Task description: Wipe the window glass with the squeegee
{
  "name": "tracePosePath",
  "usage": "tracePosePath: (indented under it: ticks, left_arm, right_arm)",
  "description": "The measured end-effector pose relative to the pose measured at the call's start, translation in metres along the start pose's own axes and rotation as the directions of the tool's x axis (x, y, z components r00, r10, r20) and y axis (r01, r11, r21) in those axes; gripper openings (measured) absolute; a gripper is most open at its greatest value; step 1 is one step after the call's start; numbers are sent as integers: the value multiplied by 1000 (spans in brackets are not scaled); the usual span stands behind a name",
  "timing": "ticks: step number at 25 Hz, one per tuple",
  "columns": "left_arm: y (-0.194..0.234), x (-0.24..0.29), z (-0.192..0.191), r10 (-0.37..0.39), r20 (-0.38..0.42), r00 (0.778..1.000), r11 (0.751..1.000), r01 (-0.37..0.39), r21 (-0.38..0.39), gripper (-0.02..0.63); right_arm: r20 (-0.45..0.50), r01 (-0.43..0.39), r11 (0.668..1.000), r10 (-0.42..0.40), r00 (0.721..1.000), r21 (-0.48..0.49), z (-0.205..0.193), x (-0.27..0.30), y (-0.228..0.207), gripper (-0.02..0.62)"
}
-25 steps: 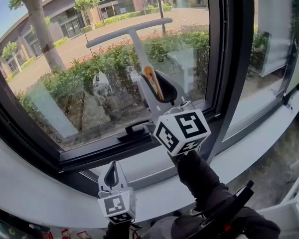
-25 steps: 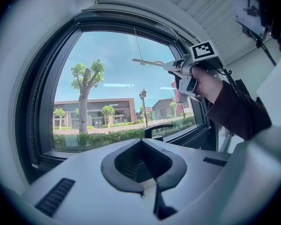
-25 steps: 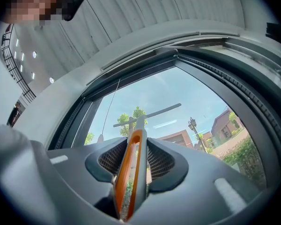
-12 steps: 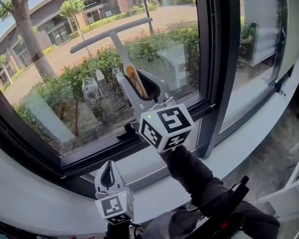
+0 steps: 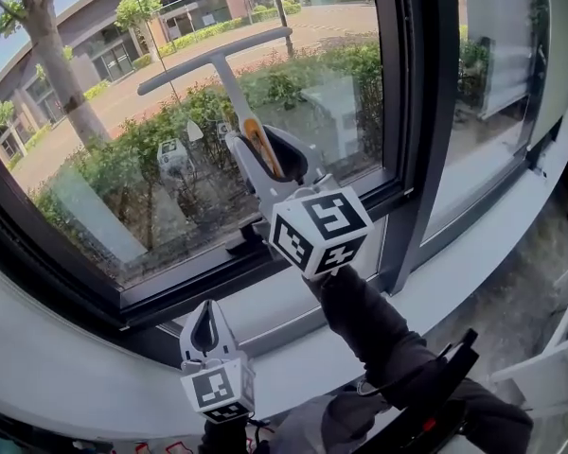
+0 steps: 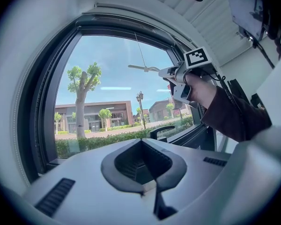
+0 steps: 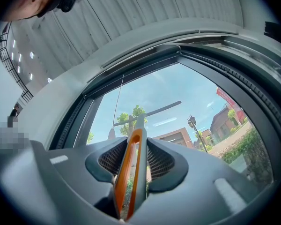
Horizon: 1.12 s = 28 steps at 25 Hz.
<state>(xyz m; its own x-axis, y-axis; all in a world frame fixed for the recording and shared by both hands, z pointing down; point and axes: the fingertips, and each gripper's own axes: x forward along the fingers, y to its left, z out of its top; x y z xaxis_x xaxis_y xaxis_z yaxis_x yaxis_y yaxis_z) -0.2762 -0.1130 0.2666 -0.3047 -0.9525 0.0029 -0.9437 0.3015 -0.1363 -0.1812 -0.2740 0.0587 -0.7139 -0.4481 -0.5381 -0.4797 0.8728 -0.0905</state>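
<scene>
Grey T-shaped plastic squeegee (image 5: 225, 72) with orange-edged handle, clamped between our right gripper's (image 5: 265, 154) ribbed jaws, blade against the smooth window glass (image 5: 123, 159), our left gripper (image 5: 206, 332) low by the pale sill (image 5: 66, 367), jaws together, empty.

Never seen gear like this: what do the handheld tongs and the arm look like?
The left tongs and right tongs are pale grey with black ribbed pads. Each carries a white cube with black square markers. A dark maroon sleeve covers the right arm.

Sunlit window glass (image 5: 123, 159), pale sill (image 5: 66, 367)
</scene>
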Motion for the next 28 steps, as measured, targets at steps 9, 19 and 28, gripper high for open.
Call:
tracePosePath:
  ticks: [9, 19, 28]
  left_arm:
    - [-6, 2, 2, -17, 3, 1000, 999, 17, -40, 0]
    - [-11, 2, -2, -40, -15, 999, 999, 40, 10, 0]
    - [-9, 2, -4, -21, 6, 1000, 1000, 21, -5, 0]
  right_arm:
    - [-20, 0, 1000, 0, 1000, 0, -10, -8, -1, 127]
    - [-50, 6, 1000, -6, 999, 7, -24, -19, -1, 126]
    - [-70, 11, 1000, -10, 997, 12, -36, -28, -2, 126]
